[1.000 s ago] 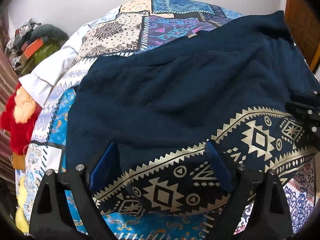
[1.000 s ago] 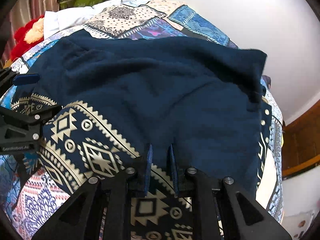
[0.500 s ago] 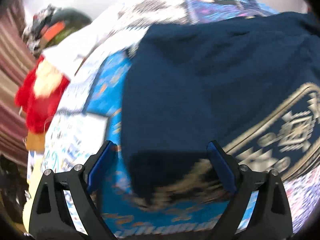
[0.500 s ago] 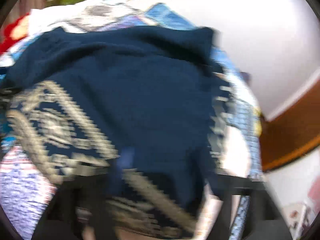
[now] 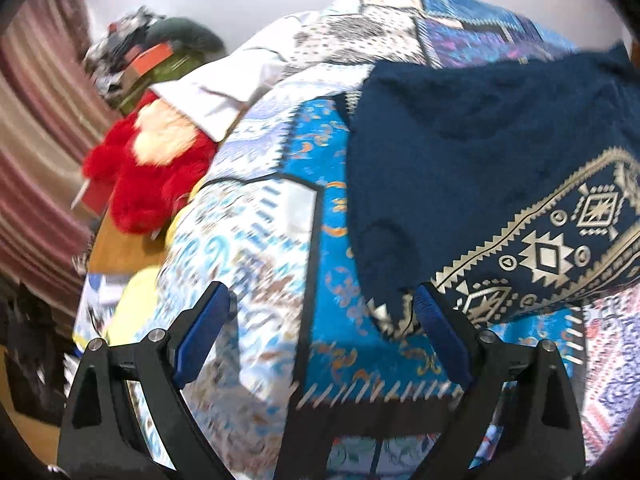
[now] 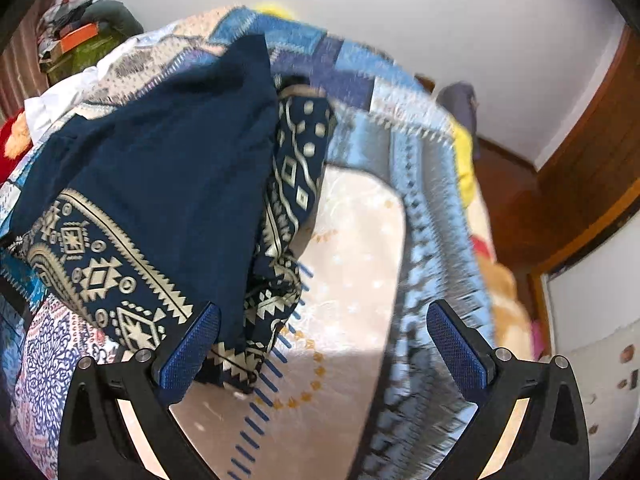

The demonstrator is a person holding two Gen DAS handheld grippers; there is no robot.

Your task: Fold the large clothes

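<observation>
A large navy garment [image 5: 460, 140] with a cream geometric border lies folded on the patterned bedspread [image 5: 264, 248]. In the left wrist view my left gripper [image 5: 320, 320] is open and empty over the bedspread, its right finger at the garment's near left corner. In the right wrist view the garment [image 6: 168, 168] lies to the left, with its patterned edge bunched along the right side. My right gripper [image 6: 324, 344] is open and empty, its left finger over the garment's near right corner.
A red plush toy [image 5: 148, 176] and a white cloth [image 5: 224, 80] lie at the bed's left side, with a pile of things [image 5: 152, 56] behind by a striped curtain. A wooden door and frame [image 6: 580, 184] stand right of the bed. A white wall is behind.
My right gripper has opened and let go of the garment, then swung right. My left gripper has swung left, off the garment's middle to its left corner. The garment now lies folded narrower.
</observation>
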